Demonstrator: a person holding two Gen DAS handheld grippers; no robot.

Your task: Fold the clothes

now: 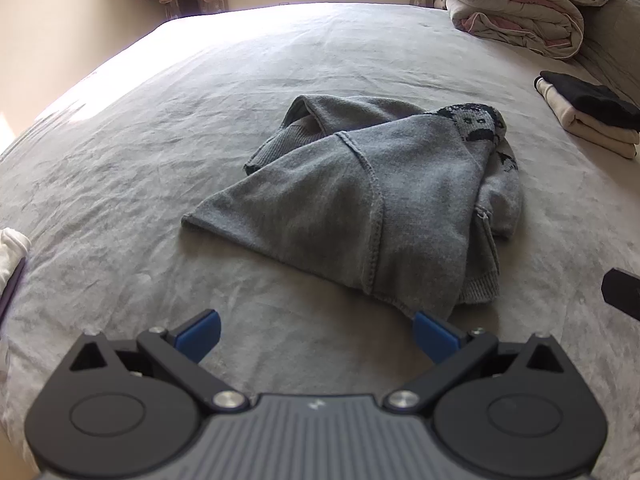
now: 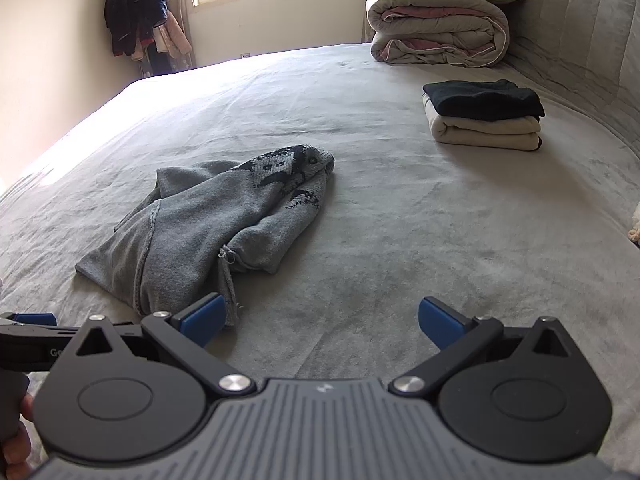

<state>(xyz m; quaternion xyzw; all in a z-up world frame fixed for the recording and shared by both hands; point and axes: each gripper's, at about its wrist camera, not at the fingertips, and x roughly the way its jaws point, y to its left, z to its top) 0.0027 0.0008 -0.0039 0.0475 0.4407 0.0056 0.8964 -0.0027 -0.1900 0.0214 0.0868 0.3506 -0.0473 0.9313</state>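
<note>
Now the gray sweater (image 1: 360, 200) lies bunched mid-bed (image 1: 160, 120). The left gripper (image 1: 316, 334) and right gripper (image 2: 320, 320) are both wide and hold nothing. Grabbing two layers could tangle it.

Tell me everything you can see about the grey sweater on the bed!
The grey sweater is a soft-looking knit, lying crumpled in a loose heap, not folded yet. It has a dark pattern at the far end, raised seams, and a ribbed edge nearest the cameras. It rests on the grey bedspread, apart from the folded stack. Neither open claw holds it: the left claw and right claw hover just before its near edge.
</note>
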